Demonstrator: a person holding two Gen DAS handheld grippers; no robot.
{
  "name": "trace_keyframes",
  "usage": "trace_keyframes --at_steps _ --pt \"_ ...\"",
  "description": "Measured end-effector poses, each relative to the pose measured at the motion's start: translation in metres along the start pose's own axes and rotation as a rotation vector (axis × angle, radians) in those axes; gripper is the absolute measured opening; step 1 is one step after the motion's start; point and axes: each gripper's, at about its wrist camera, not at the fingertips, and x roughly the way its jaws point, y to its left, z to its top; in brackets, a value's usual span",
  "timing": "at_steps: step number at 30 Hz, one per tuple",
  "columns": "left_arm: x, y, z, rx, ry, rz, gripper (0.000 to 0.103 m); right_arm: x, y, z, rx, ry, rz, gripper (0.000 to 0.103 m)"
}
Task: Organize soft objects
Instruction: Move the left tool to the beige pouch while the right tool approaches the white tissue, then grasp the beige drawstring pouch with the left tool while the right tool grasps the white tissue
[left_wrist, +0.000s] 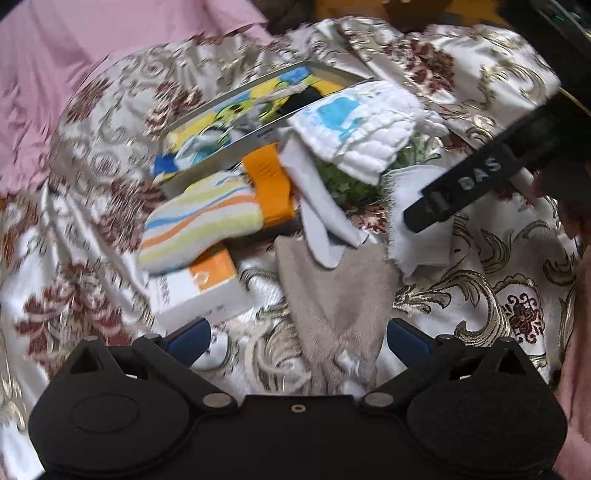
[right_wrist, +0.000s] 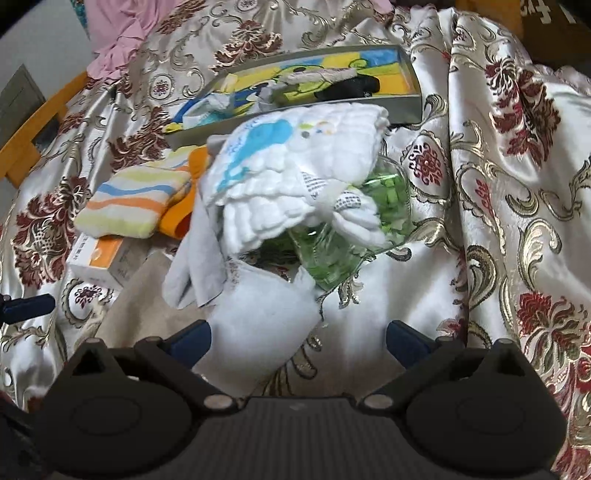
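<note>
Floral bedspread (right_wrist: 498, 221) carries the clutter; both tongs (left_wrist: 295, 339) (right_wrist: 299, 339) gape wide, empty. Quilted white cloth (right_wrist: 295, 177) at twelve o'clock looks light, floppy: pinch a bunched edge.

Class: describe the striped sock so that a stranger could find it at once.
Find the shallow grey tray on the floral satin bedspread. In front of its near-left corner lies the pastel-striped sock, partly on an orange-and-white box; only it has stripes and an orange cuff.

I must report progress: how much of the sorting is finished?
A few small cloths lie in the flat grey tray. Both the left gripper and right gripper are open, holding nothing. The striped sock, white quilted cloth and beige cloth remain outside.
</note>
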Motion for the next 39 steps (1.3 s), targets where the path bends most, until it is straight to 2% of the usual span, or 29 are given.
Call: trace_keyframes --at_steps 5,8,13,16,19,26,28,31,39 --pt "0.013 -0.01 0.003 0.075 0.001 -0.04 0.098 0.016 0.003 -0.001 -0.009 0.037 0.0 0.103" --pt "0.018 -0.014 0.002 0.108 0.007 -0.054 0.095 0.015 0.005 -0.002 -0.012 0.019 0.012 0.102" --pt "0.019 -0.017 0.001 0.117 0.026 -0.1 0.086 0.013 0.009 -0.002 -0.034 0.005 0.048 0.097" --pt "0.016 -0.019 0.0 0.119 0.024 -0.141 0.085 0.013 0.012 -0.002 -0.042 0.0 0.067 0.096" --pt "0.021 -0.02 -0.001 0.14 0.032 -0.126 0.084 0.015 0.013 0.0 -0.041 -0.004 0.068 0.096" --pt "0.025 -0.01 0.002 0.079 0.048 -0.128 0.068 0.018 0.013 0.001 -0.039 -0.007 0.088 0.091" --pt "0.026 -0.008 0.002 0.064 0.049 -0.128 0.061 0.019 0.012 0.001 -0.037 -0.007 0.088 0.088" --pt "0.028 -0.004 0.002 0.035 0.057 -0.142 0.058 0.018 0.011 0.001 -0.031 -0.011 0.088 0.084" --pt "0.029 0.0 0.002 -0.009 0.069 -0.162 0.048 0.016 0.009 0.0 -0.024 -0.006 0.089 0.081"
